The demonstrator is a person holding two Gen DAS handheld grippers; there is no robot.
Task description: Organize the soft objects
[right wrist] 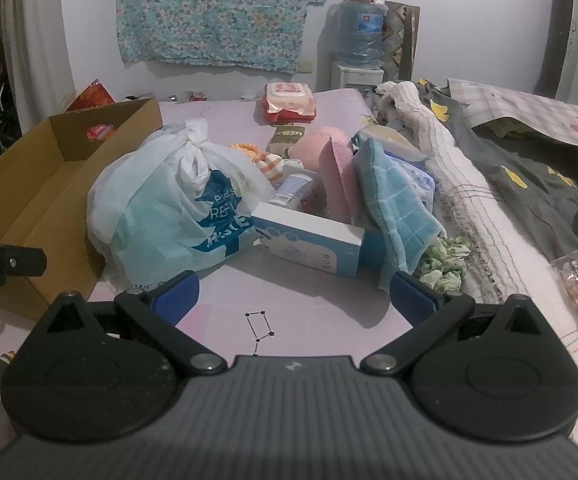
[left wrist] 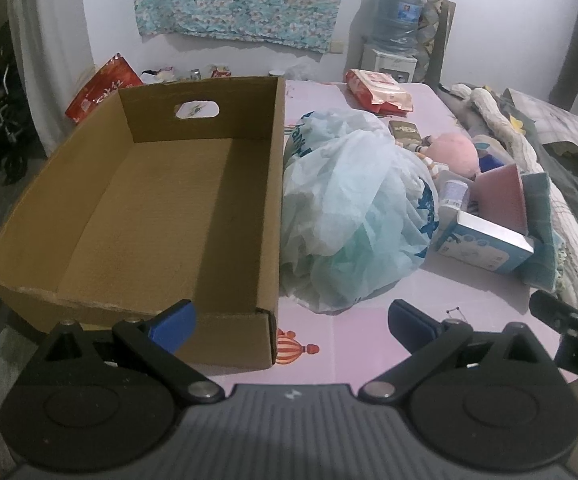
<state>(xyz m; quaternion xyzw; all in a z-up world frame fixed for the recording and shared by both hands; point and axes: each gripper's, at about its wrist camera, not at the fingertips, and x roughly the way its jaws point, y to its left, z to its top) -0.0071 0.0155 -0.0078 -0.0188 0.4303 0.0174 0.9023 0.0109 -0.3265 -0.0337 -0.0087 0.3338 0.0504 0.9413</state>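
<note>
While both jaws stand spread and hold nothing, we see our left gripper [left wrist: 291, 326] near the cardboard box [left wrist: 161, 216]; our right gripper [right wrist: 295, 300] faces the tied plastic bag [right wrist: 169, 208], blue towel [right wrist: 397, 204] and pink plush [right wrist: 321, 140] on the bed.

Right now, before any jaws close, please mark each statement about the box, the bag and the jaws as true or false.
1. The cardboard box has nothing inside it. True.
2. The knotted plastic bag lies inside the box. False: it sits on the pink mat beside the box.
3. The left gripper has its jaws open and holds nothing. True.
4. The right gripper is shut on the blue towel. False: its jaws are open and the towel lies ahead in the pile.
5. The pack of wet wipes lies farther away than the bag. True.
</note>
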